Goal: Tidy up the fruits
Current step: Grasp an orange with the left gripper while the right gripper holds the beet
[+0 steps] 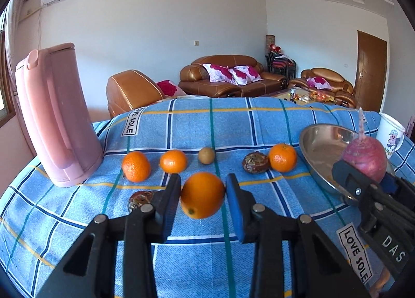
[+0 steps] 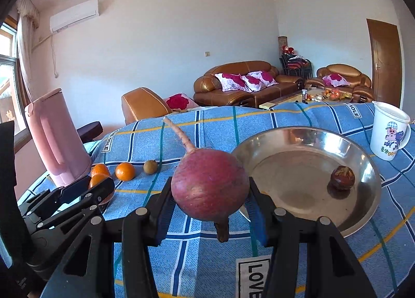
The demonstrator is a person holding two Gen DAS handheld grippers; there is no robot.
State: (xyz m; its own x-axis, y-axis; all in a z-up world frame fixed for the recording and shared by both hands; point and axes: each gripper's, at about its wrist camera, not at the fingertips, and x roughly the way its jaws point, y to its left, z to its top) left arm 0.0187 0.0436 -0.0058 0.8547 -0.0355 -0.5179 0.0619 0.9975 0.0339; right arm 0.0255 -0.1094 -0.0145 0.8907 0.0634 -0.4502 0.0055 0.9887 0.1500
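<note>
At frame centre our left gripper (image 1: 202,195) pinches an orange (image 1: 202,195) (firm, smooth, best squeezed at its widest); our right gripper (image 2: 210,203) clamps a heavy radish (image 2: 209,184).

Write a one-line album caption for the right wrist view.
Right hand-held gripper clamps a red radish beside a steel bowl holding one passion fruit.

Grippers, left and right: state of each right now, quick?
Left gripper: jaws closed on a large round orange, lifted off the cloth.
Right gripper: jaws closed on a round red radish.
</note>
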